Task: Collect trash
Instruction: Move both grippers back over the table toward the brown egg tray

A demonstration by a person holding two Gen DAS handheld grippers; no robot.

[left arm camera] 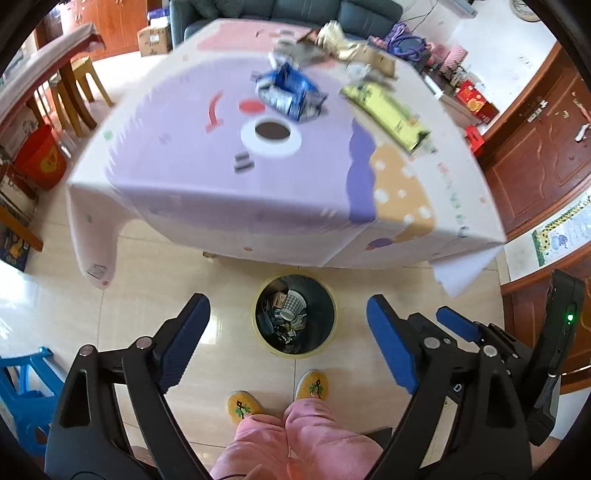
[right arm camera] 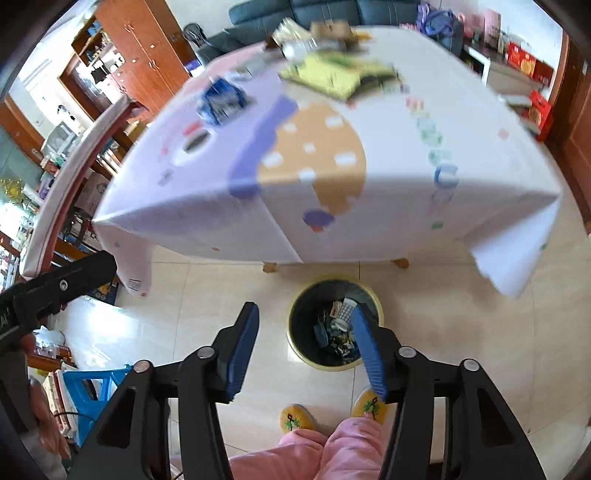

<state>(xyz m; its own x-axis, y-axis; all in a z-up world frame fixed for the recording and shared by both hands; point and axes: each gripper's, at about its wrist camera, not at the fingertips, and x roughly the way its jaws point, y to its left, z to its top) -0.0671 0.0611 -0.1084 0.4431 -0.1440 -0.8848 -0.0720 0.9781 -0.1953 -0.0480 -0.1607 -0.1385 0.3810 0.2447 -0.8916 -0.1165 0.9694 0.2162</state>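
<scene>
- Trash lies at the far side of a table [left arm camera: 229, 206]: a crumpled blue wrapper [left arm camera: 290, 90], a yellow-green packet [left arm camera: 388, 110], and cardboard scraps [left arm camera: 343, 44] behind them.
- A round bin [left arm camera: 294, 316] on the tiled floor holds earlier scraps.
- Left view alone shows the right gripper [left arm camera: 458, 325] beside the left gripper [left arm camera: 288, 343]; right view shows the right gripper [right arm camera: 303, 347] over the bin [right arm camera: 334, 323].
- Both grippers hang wide and empty, well apart from the trash.
- A pastel cartoon cloth covers the table; wooden cabinets [right arm camera: 144, 48] and a dark sofa [left arm camera: 266, 13] stand beyond.
</scene>
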